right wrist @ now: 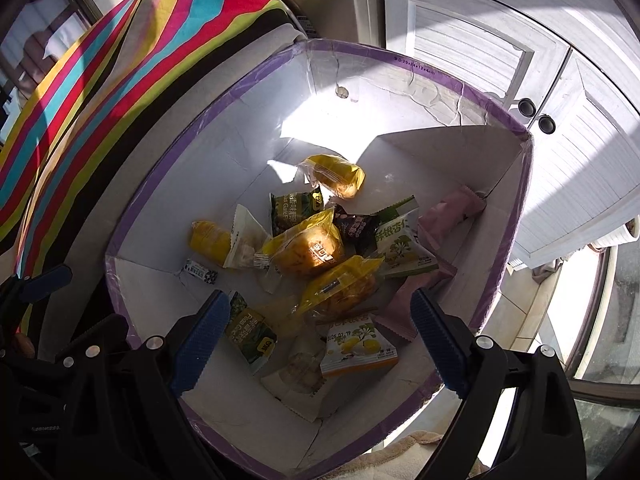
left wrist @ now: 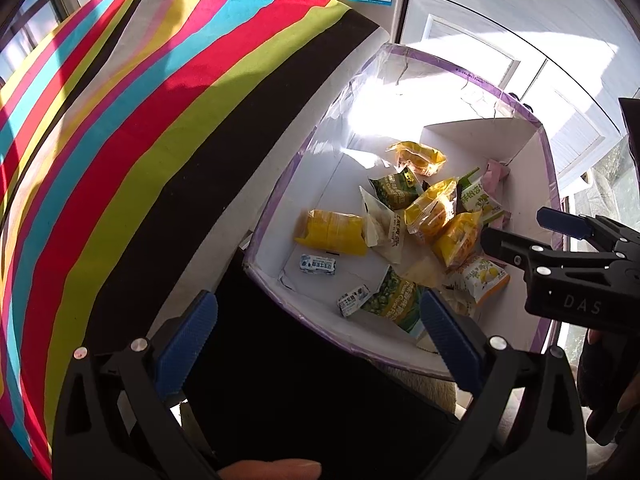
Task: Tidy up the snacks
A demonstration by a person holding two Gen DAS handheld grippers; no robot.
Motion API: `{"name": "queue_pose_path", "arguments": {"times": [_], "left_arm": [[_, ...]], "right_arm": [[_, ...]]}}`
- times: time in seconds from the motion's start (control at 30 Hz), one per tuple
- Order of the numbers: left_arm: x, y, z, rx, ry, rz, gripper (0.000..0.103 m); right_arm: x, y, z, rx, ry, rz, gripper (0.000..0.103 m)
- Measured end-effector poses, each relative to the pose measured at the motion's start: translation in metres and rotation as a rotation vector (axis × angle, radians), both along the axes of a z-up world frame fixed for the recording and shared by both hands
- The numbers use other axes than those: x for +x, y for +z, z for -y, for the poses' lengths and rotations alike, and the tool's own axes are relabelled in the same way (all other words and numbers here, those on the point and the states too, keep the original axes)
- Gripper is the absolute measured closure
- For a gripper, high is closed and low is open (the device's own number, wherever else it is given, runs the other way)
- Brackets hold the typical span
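Snacks (right wrist: 320,256), yellow, green, pink packets heaped in white box (right wrist: 160,208), both tools (left wrist: 316,336) (right wrist: 316,332) apart, empty.

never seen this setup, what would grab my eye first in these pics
The white box with purple trim fills the middle of the right wrist view, with a jumble of yellow, green and pink snack packets on its floor. A bright striped cloth sweeps across the left. Both the right gripper and left gripper are open and empty.
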State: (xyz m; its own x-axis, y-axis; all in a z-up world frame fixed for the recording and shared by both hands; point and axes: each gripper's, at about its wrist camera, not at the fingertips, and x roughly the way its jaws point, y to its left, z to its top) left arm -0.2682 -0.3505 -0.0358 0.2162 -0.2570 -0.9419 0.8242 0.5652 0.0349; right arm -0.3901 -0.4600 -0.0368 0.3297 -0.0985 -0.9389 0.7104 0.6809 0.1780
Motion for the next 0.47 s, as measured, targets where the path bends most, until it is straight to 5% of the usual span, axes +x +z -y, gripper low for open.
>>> {"name": "queue_pose_path", "arguments": {"times": [0.47], "left_arm": [[0.0012, -0.0036, 0.0013, 0.005, 0.009, -0.020, 0.002]], "right_arm": [[-0.0005, -0.0030, -0.0013, 0.008, 0.002, -0.001, 0.015]]}}
